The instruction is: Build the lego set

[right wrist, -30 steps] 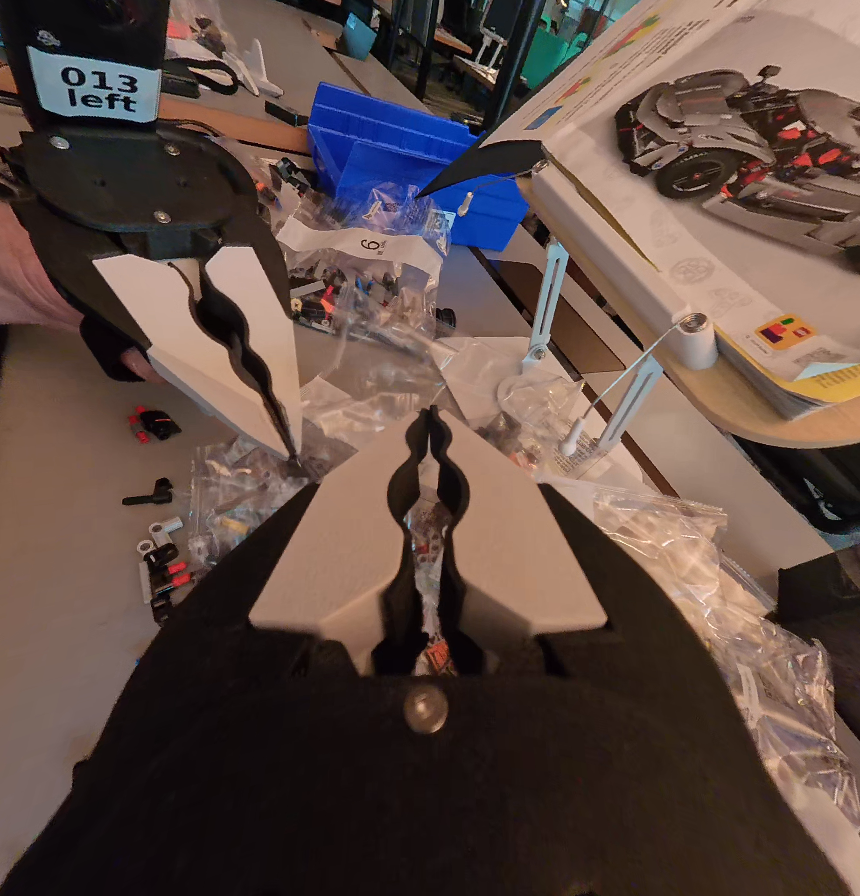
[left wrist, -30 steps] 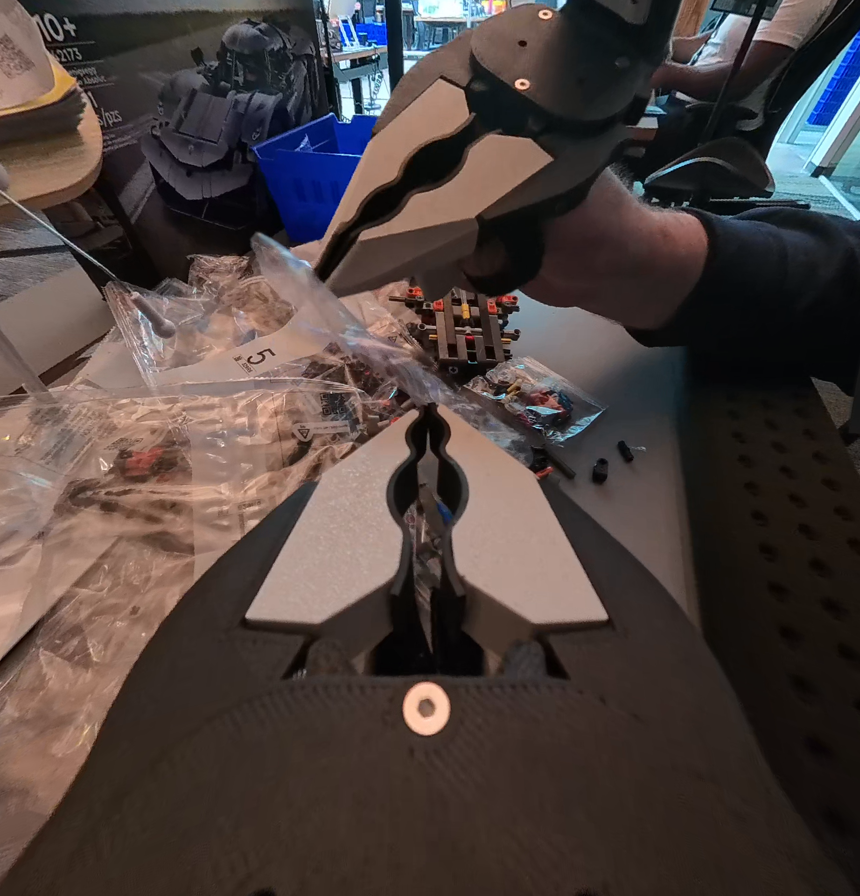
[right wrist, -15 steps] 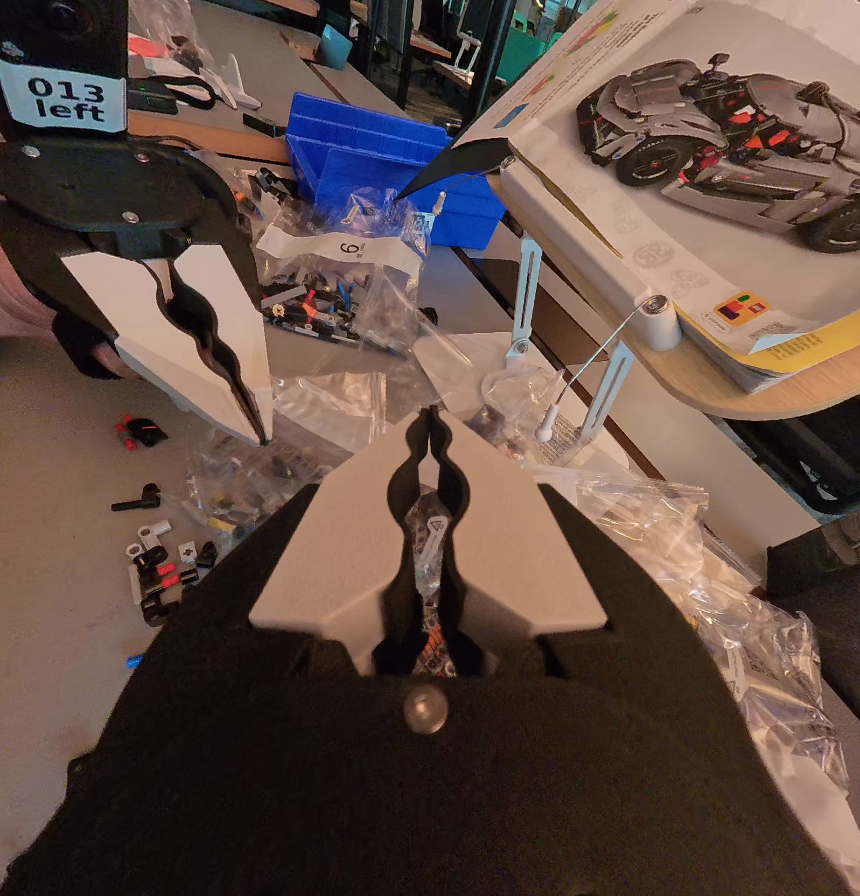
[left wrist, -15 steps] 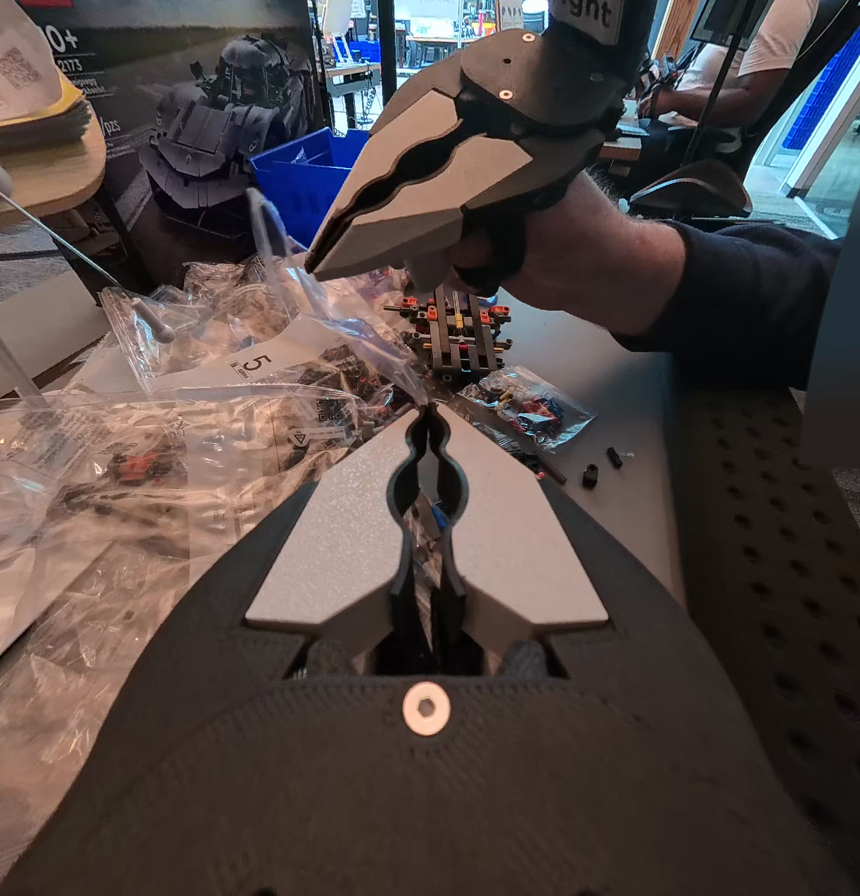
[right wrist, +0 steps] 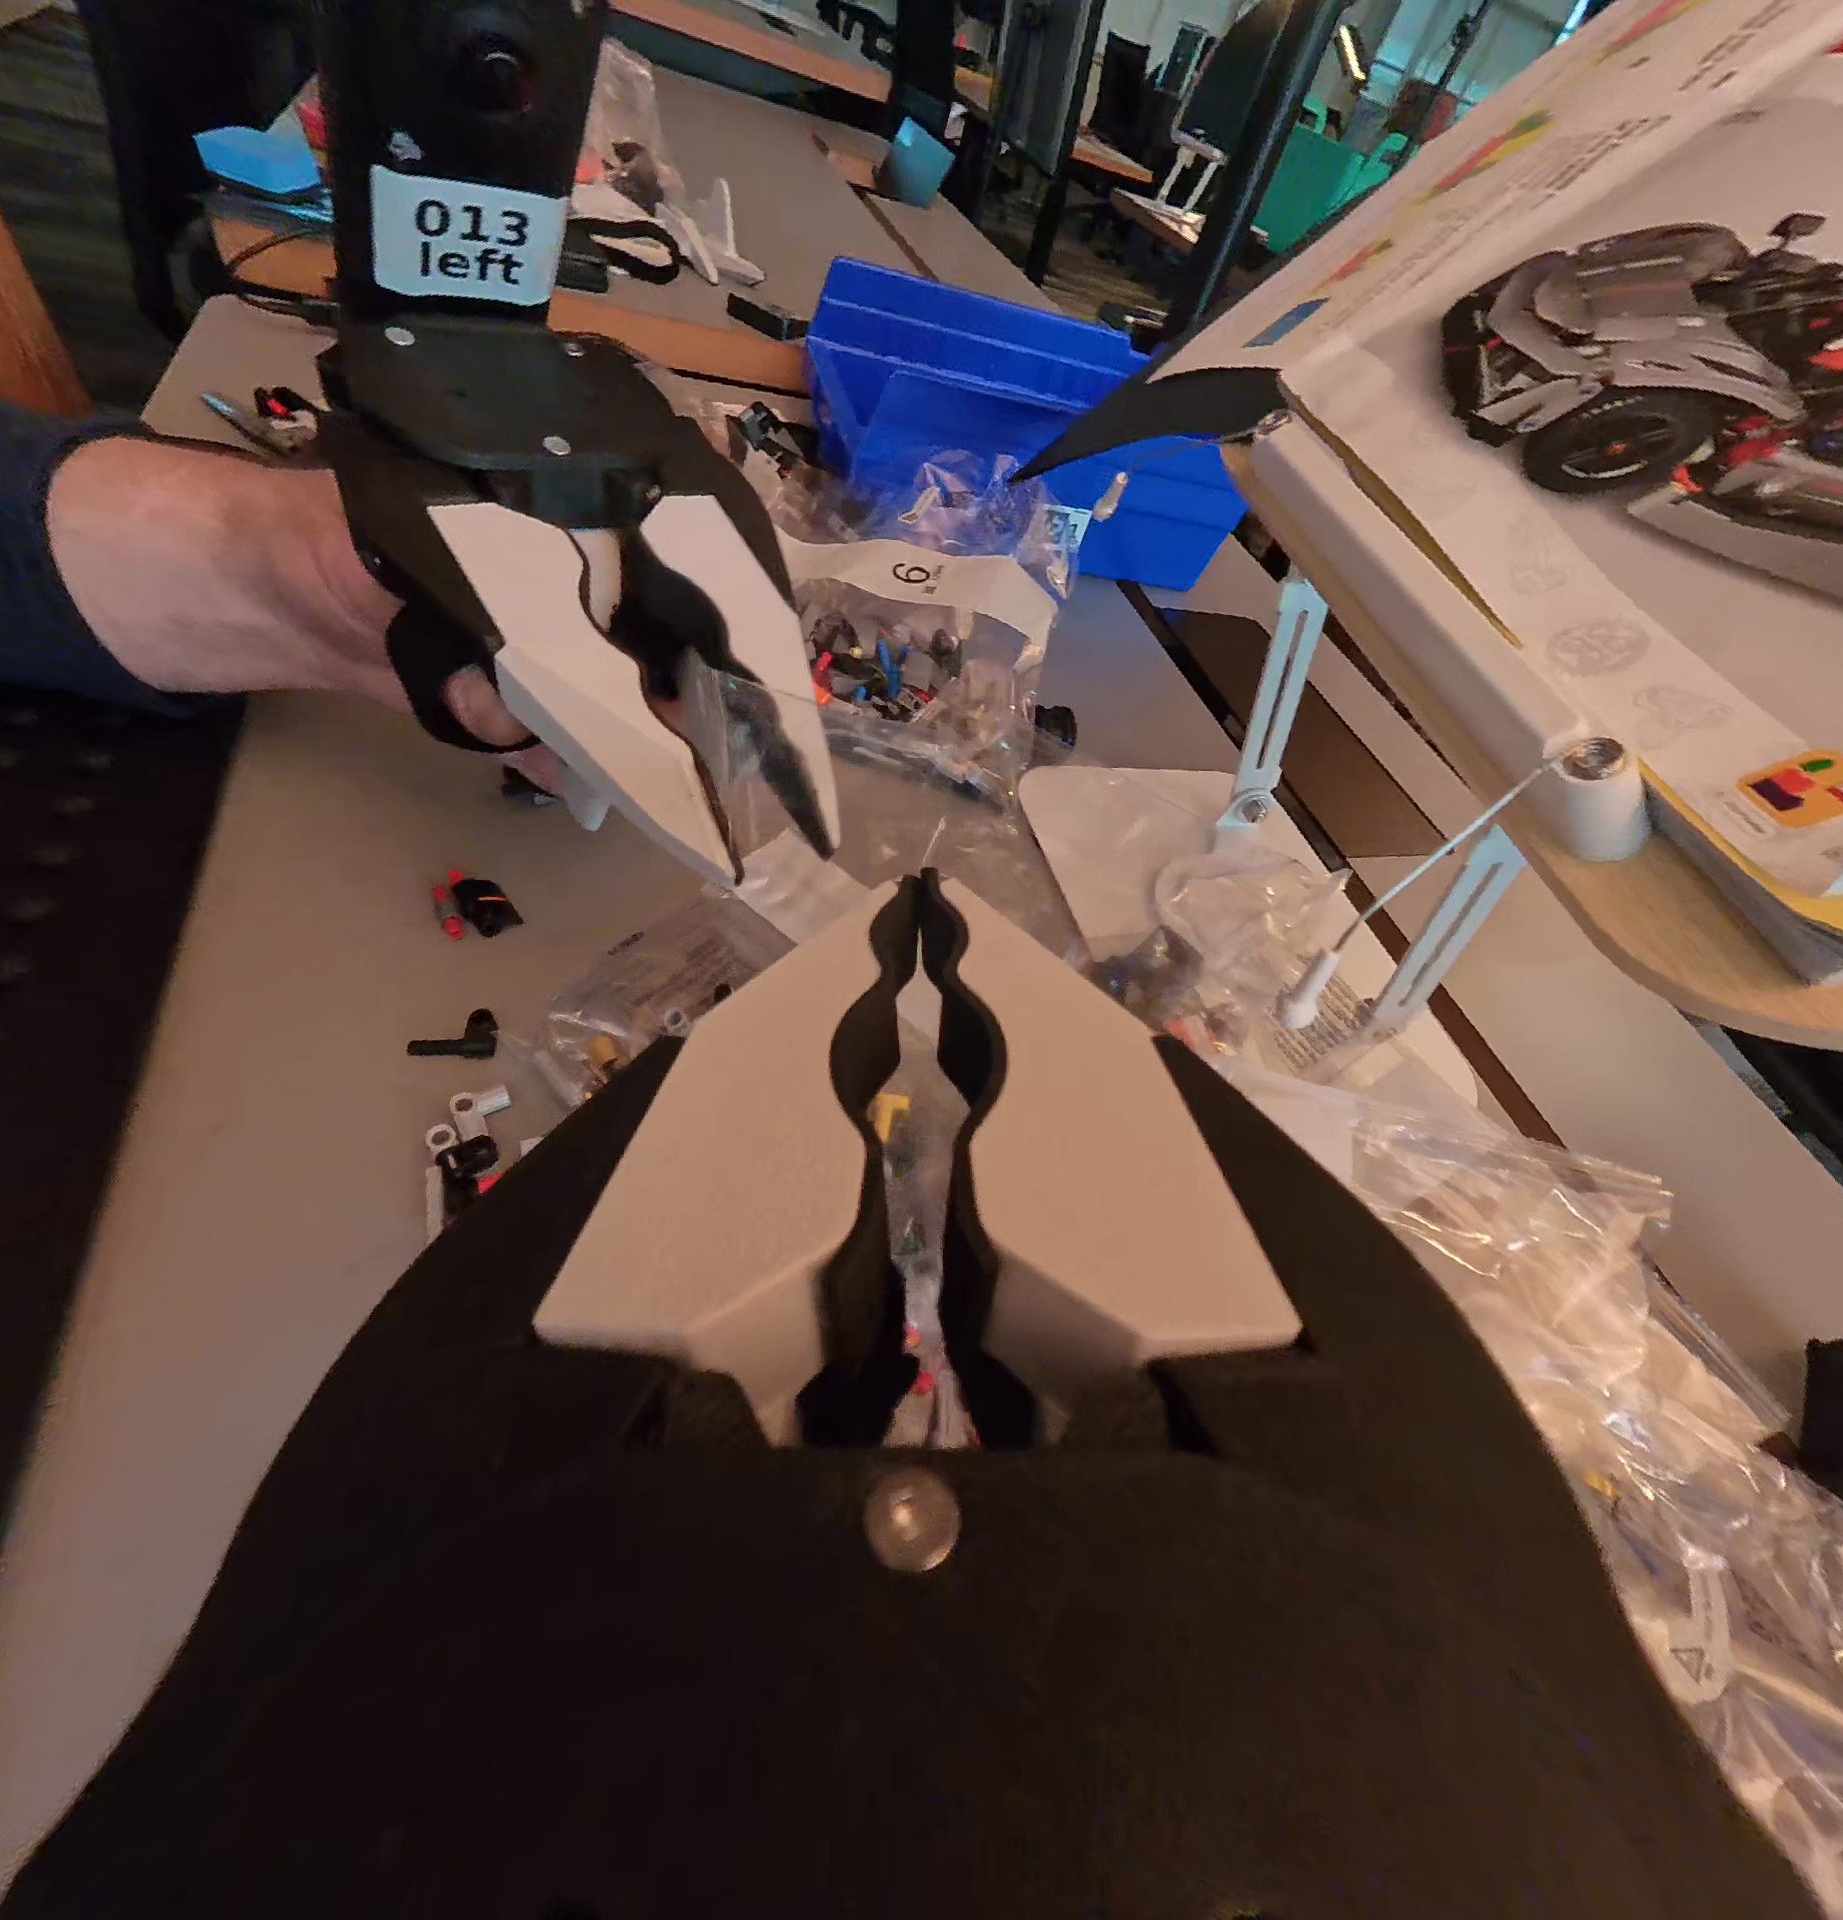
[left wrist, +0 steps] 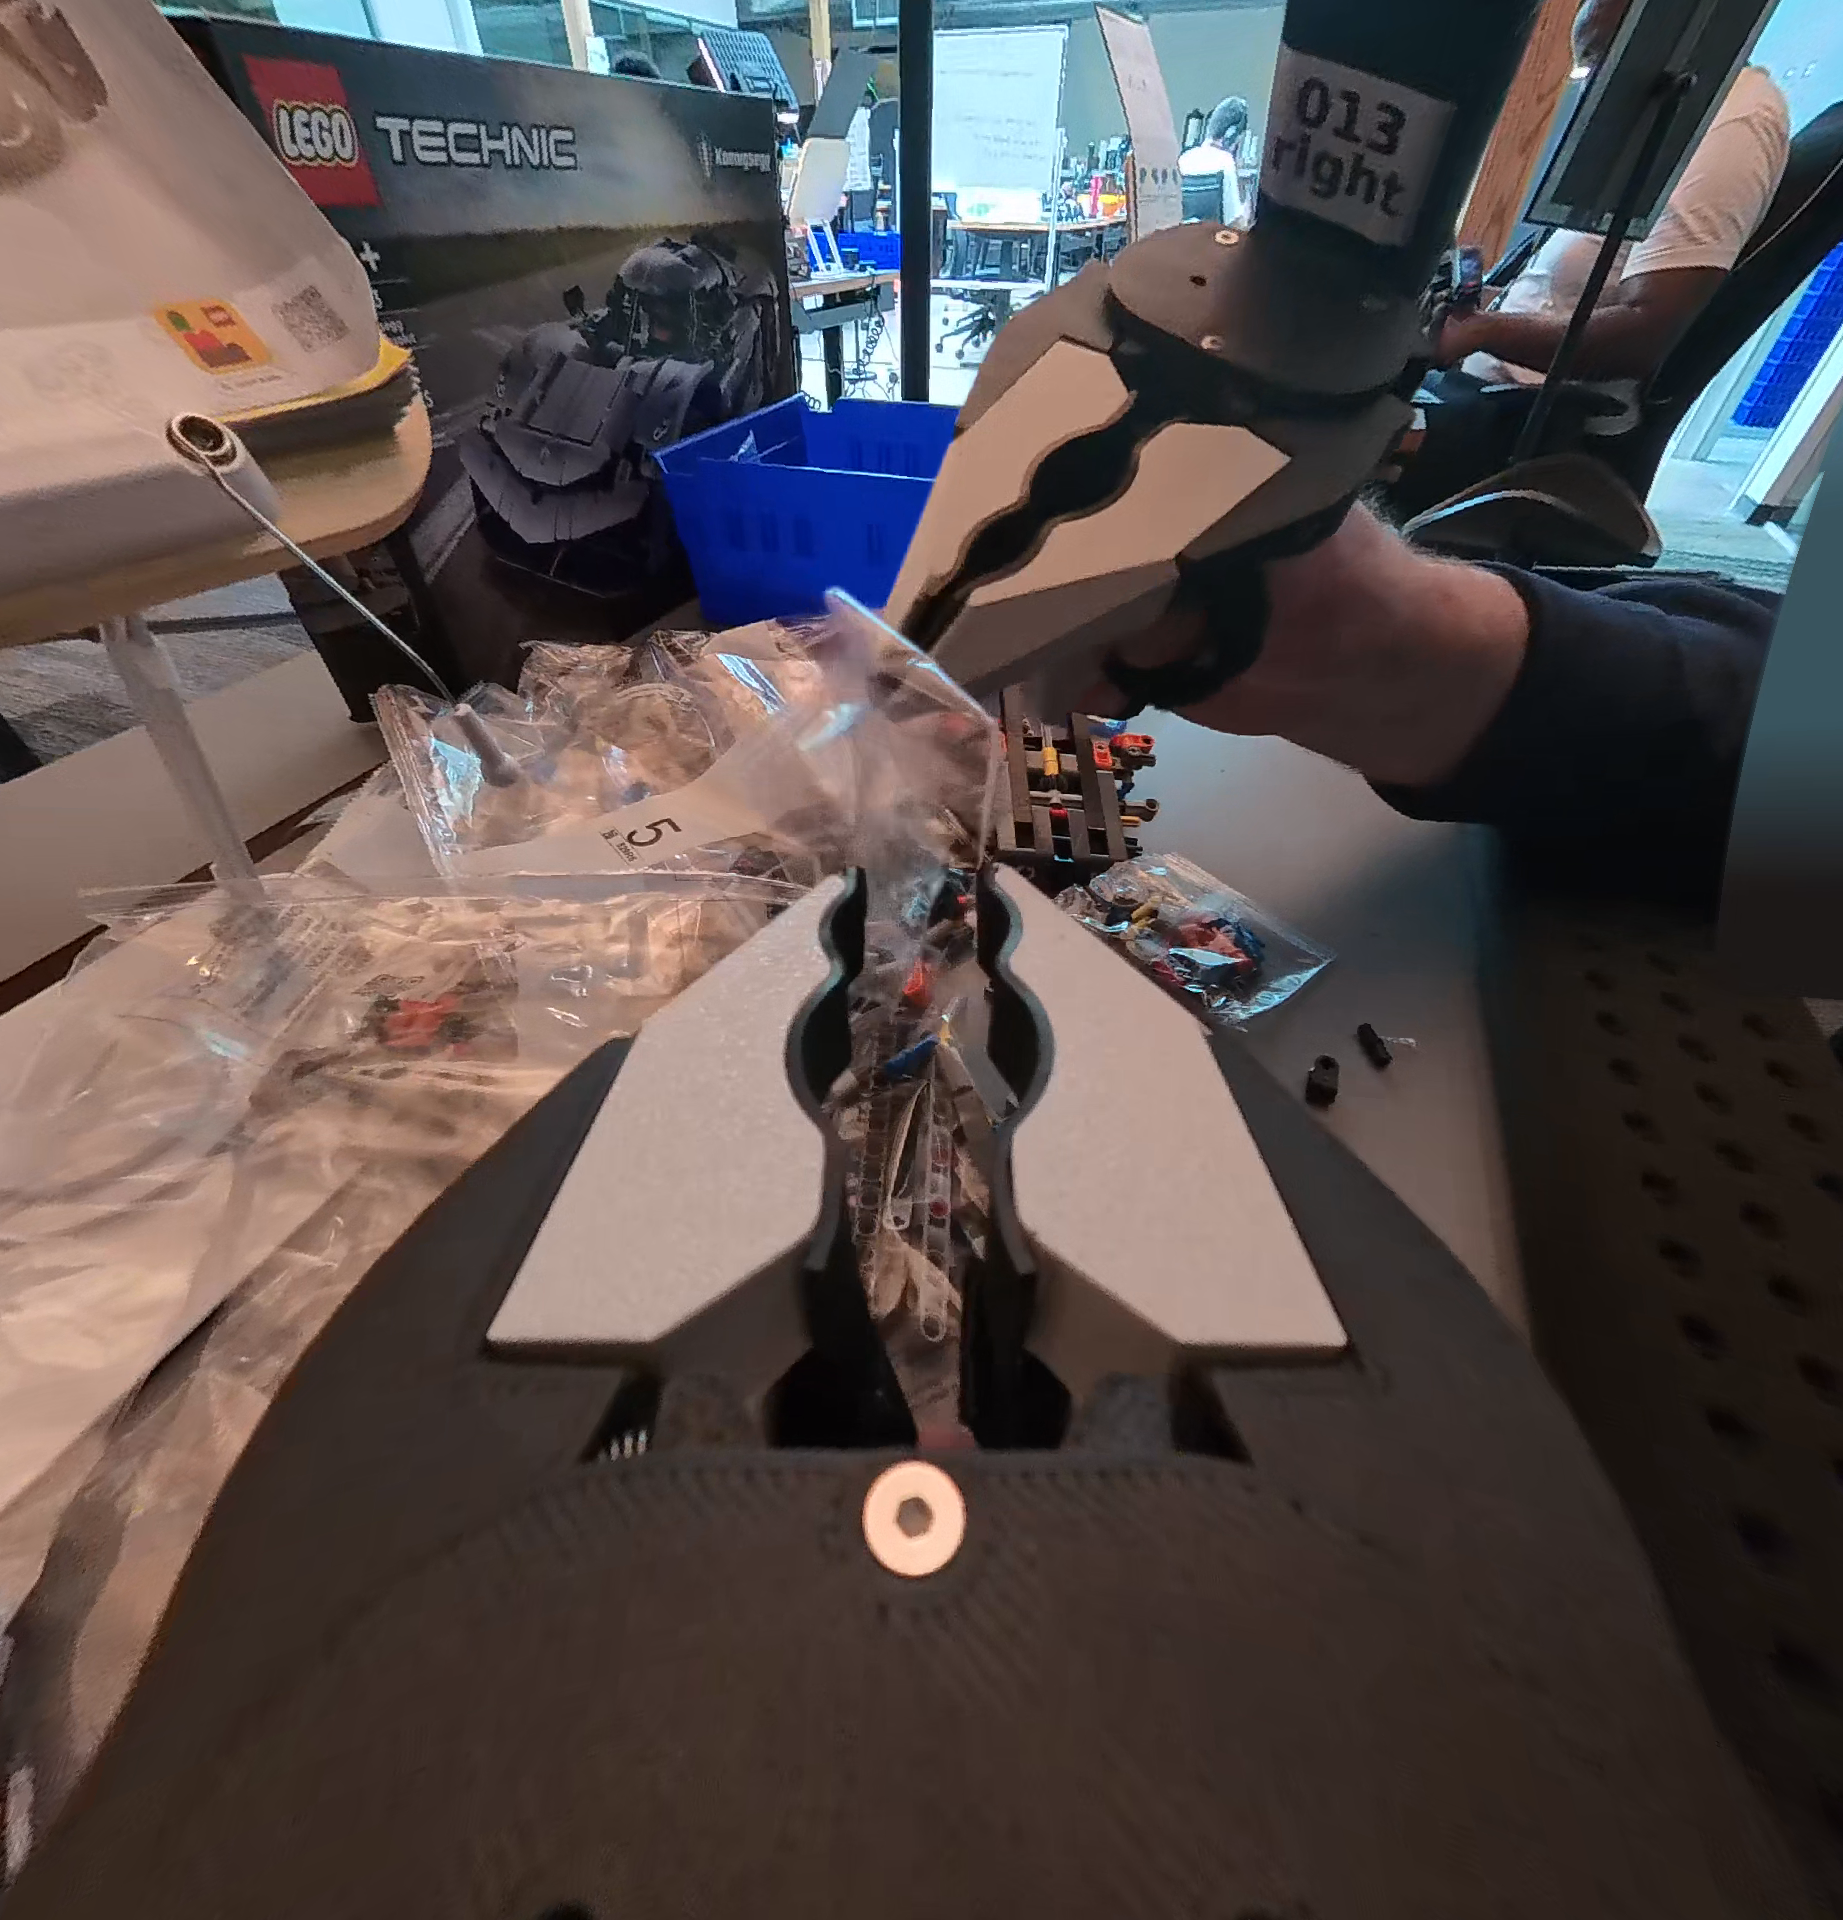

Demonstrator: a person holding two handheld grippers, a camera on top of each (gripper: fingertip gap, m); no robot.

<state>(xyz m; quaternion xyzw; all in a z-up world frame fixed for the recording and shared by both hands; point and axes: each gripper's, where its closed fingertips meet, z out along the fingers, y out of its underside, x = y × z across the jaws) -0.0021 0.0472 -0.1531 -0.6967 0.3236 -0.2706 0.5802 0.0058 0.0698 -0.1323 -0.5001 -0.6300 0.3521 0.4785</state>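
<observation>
The right gripper (left wrist: 912, 634) pinches the top corner of a clear bag of lego parts (left wrist: 912, 935). The bag hangs long and slanted, its lower end between the spread fingers of the left gripper (left wrist: 922, 894), above the table (left wrist: 1416, 1122).

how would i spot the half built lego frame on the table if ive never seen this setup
Find the blue bin at the back of the grey table; just in front of it, beside the heap of clear parts bags, lies the lego frame. Unlike the bagged loose pieces around it, it is a flat grid of dark beams with red and yellow pins at its edges.
</observation>
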